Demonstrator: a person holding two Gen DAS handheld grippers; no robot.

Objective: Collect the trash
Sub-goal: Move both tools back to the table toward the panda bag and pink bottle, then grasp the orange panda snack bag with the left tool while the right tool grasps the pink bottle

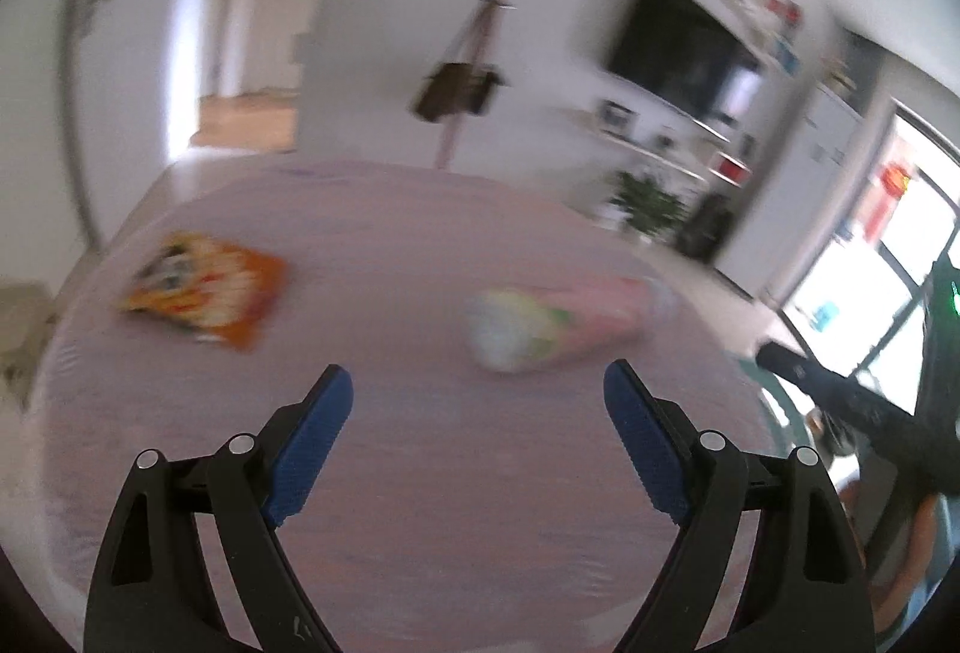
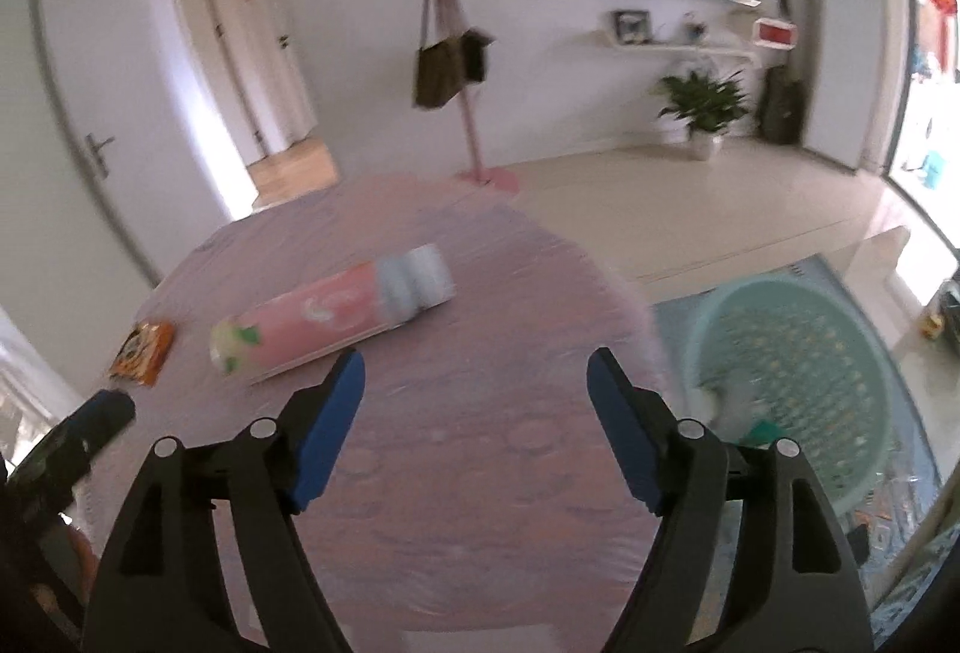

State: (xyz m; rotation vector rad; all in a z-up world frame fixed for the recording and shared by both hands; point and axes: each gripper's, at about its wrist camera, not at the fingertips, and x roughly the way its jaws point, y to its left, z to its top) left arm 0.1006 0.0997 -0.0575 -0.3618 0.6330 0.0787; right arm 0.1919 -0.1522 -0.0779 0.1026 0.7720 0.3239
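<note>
Hovering over pink plastic-covered round desk (image 2: 456,473): left tool (image 1: 477,413) and right tool (image 2: 474,398), both gaping wide, empty. Risking nudging pink cylindrical bottle (image 2: 324,323) into rolling off desk edge, missing teal perforated plastic basket (image 2: 798,371); orange crinkly snack packet (image 1: 207,293) lying apart.

Both wrist views look down and forward, close over the pink surface (image 1: 456,473); both share the bottle (image 2: 324,323) and orange packet (image 1: 207,287).

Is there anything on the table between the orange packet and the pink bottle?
No. In the left wrist view, only bare pink tablecloth lies between the packet and the bottle.
</note>
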